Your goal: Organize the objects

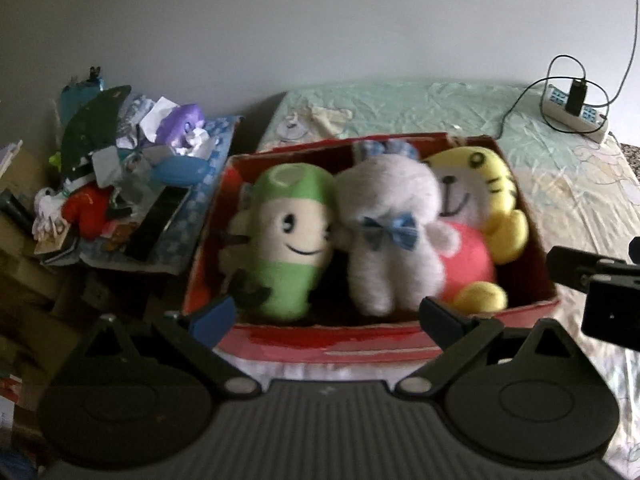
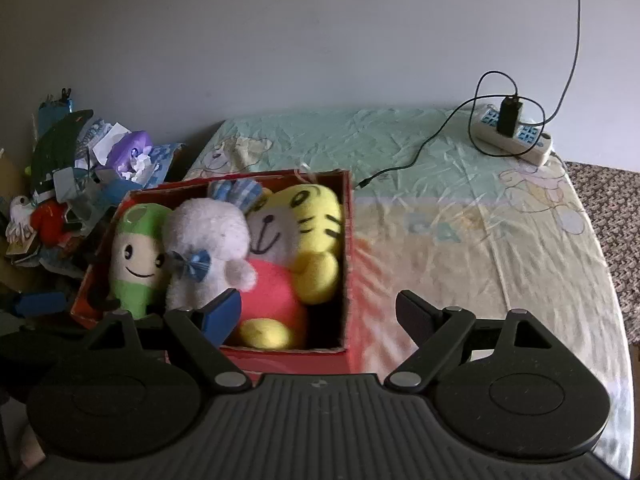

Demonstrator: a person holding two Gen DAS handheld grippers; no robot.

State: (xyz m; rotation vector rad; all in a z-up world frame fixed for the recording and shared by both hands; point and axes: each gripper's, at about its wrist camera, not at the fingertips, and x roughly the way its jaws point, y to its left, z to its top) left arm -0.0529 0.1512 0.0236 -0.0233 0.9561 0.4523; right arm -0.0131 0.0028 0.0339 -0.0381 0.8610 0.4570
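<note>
Three plush toys [image 1: 360, 232] sit packed in the red box [image 1: 332, 344], just ahead of both sets of fingers. Left gripper [image 1: 326, 318] and right gripper [image 2: 318, 316]: spread apart, empty. Packing appears complete; next move likely withdrawal.

Three plush toys [image 1: 380, 236] sat side by side in a box [image 1: 332, 344] on the bed [image 2: 460, 220], power strip [image 2: 516, 136] behind

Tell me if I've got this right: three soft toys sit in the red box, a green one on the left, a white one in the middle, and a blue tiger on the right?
Nearly. The tiger is yellow, not blue, as the right wrist view shows clearly. The rest holds: the green toy is on the left and the white toy in the middle of the red box.
</note>
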